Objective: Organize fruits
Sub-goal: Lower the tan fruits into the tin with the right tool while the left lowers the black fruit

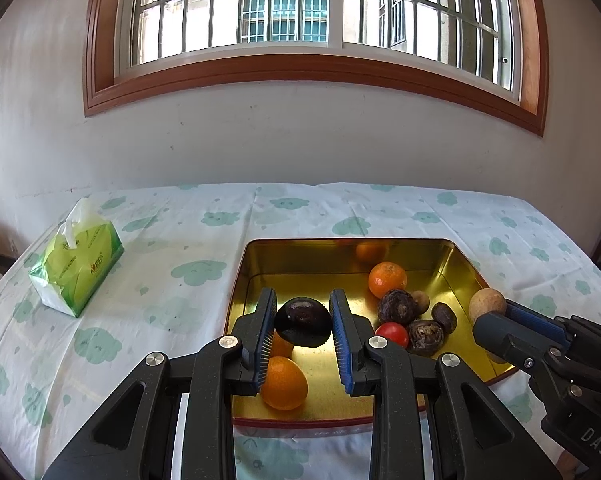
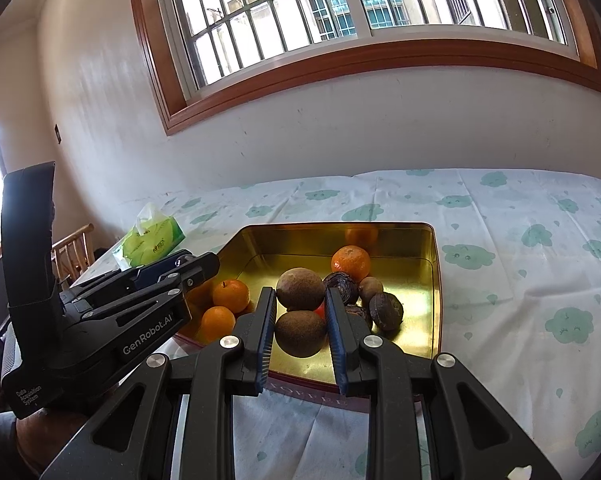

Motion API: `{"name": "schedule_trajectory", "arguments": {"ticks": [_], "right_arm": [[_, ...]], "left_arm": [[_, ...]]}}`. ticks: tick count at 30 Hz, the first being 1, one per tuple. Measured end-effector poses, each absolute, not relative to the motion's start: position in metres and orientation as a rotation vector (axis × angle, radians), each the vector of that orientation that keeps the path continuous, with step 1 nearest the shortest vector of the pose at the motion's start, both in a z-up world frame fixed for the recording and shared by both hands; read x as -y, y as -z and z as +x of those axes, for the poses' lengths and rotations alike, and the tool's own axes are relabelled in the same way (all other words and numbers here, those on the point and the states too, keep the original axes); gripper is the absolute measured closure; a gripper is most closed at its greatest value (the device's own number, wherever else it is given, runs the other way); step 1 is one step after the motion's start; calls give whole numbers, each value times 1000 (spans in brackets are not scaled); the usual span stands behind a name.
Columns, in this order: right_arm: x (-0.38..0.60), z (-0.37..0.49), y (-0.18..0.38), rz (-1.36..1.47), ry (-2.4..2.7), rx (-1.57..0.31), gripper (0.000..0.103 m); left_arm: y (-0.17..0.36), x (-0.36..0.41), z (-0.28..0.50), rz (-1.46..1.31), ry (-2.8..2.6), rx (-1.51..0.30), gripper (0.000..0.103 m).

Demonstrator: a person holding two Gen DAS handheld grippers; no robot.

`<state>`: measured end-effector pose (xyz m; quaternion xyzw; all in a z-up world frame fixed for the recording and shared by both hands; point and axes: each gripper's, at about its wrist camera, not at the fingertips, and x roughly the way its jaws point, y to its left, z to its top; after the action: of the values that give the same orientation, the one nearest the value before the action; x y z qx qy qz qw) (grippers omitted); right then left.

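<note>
The left hand-held gripper (image 1: 303, 322) grips a dark fruit (image 1: 303, 322) and the right hand-held gripper (image 2: 300, 330) a brown fruit (image 2: 300, 333), above the gold tray (image 1: 284, 252).

Tomato (image 2: 320, 309) mostly behind brown fruit (image 2: 300, 333)

Daylight only, from the barred window (image 1: 320, 4) at the back; panes nearly blown out. Wall (image 1: 300, 140) below it reads evenly lit, slightly hazy. Gold tin (image 1: 452, 264) throws mirror glare and reflects an orange on its far wall. Shadows soft and short. Both views sharp, no motion blur. Heavy fisheye: window frame bows, corners vignette to black.
</note>
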<state>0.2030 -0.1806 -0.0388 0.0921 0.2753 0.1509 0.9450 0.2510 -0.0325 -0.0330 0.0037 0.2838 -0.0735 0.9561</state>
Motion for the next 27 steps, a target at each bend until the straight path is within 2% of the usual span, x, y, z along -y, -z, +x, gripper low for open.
{"name": "schedule_trajectory", "arguments": {"ticks": [27], "right_arm": [[180, 220, 43, 195, -307, -570, 79]], "left_arm": [[43, 35, 272, 21, 146, -580, 75]]}}
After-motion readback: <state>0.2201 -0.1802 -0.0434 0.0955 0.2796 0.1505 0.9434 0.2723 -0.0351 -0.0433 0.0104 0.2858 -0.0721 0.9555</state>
